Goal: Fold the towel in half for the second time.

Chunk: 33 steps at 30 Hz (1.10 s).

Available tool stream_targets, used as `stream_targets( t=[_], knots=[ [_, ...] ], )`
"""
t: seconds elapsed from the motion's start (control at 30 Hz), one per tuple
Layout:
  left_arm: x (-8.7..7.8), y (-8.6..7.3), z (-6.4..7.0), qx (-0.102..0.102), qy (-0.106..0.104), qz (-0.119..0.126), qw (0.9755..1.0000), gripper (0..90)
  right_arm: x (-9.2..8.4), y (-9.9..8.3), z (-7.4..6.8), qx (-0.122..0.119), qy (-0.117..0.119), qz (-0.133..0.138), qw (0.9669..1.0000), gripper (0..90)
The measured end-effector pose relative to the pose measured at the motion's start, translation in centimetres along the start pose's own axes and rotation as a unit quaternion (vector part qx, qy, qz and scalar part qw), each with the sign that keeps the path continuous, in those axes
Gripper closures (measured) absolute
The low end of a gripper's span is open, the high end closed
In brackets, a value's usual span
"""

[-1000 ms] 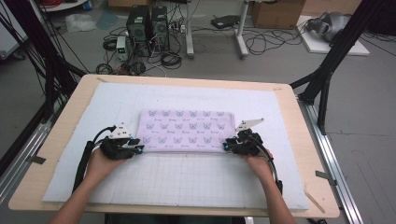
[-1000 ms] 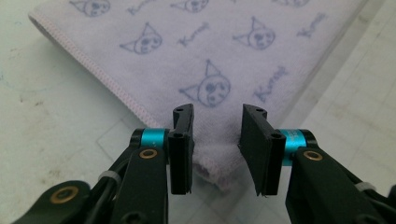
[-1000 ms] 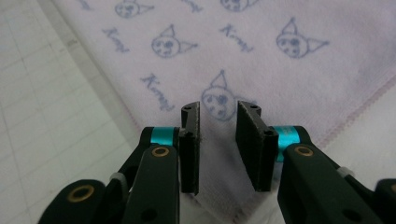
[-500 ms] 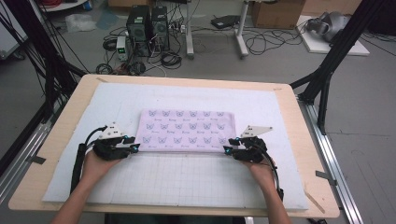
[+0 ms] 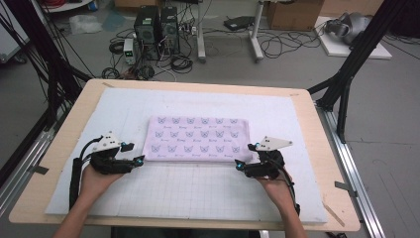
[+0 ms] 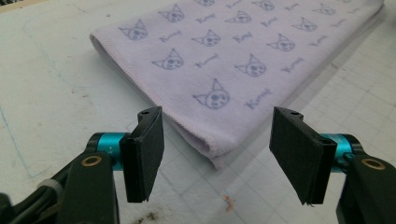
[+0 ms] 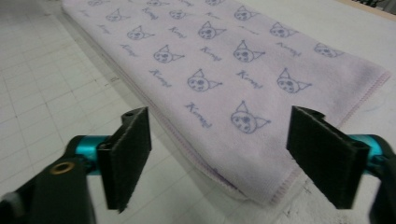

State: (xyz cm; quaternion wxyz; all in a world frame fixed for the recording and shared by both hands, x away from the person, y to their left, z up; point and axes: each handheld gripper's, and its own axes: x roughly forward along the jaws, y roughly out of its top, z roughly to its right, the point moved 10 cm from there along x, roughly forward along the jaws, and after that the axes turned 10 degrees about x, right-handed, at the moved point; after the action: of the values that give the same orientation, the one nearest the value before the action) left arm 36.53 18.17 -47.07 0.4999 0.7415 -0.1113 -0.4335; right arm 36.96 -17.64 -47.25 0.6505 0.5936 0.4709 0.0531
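A folded lilac towel (image 5: 197, 139) with a printed cat pattern lies flat in the middle of the white grid mat (image 5: 198, 191). My left gripper (image 5: 138, 159) rests on the mat just off the towel's near left corner, jaws open. In the left gripper view that corner (image 6: 219, 151) sits between and just beyond the open gripper (image 6: 217, 158), untouched. My right gripper (image 5: 238, 165) sits off the near right corner, also open. In the right gripper view the towel's corner (image 7: 261, 186) lies between the wide-spread jaws of the gripper (image 7: 219, 158), with nothing pinched.
The mat covers a wooden table (image 5: 64, 148) with bare margins at left and right. Beyond the far edge the floor holds computer towers (image 5: 156, 25), cables and black frame legs (image 5: 346, 74). A strip of tape (image 5: 341, 186) sits on the right rail.
Both grippers have drawn back toward the person from the towel's near corners and now rest lower on the mat. The towel lies the same.
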Motion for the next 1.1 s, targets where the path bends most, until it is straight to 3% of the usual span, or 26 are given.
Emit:
stream_targets(
  t=[0.17,0.4,0.8,1.1],
  knots=[
    [-0.5,0.0,0.3,-0.008,0.003,0.003,1.0000,26.7,0.0,0.0,-0.6,0.010,0.006,0.005,0.9999,12.5],
    [-1.3,0.1,0.5,-0.004,0.021,0.008,0.9997,21.0,-0.6,0.0,-0.7,0.022,0.011,0.012,0.9996,11.9],
    [-1.8,-0.2,1.4,-0.001,0.013,0.003,0.9999,11.2,-1.8,-0.4,-1.4,0.023,0.020,0.027,0.9992,11.8],
    [-2.5,-0.4,1.8,0.001,0.010,0.007,0.9999,9.1,-3.0,-0.7,-1.8,0.027,0.021,0.034,0.9988,11.2]
  ],
)
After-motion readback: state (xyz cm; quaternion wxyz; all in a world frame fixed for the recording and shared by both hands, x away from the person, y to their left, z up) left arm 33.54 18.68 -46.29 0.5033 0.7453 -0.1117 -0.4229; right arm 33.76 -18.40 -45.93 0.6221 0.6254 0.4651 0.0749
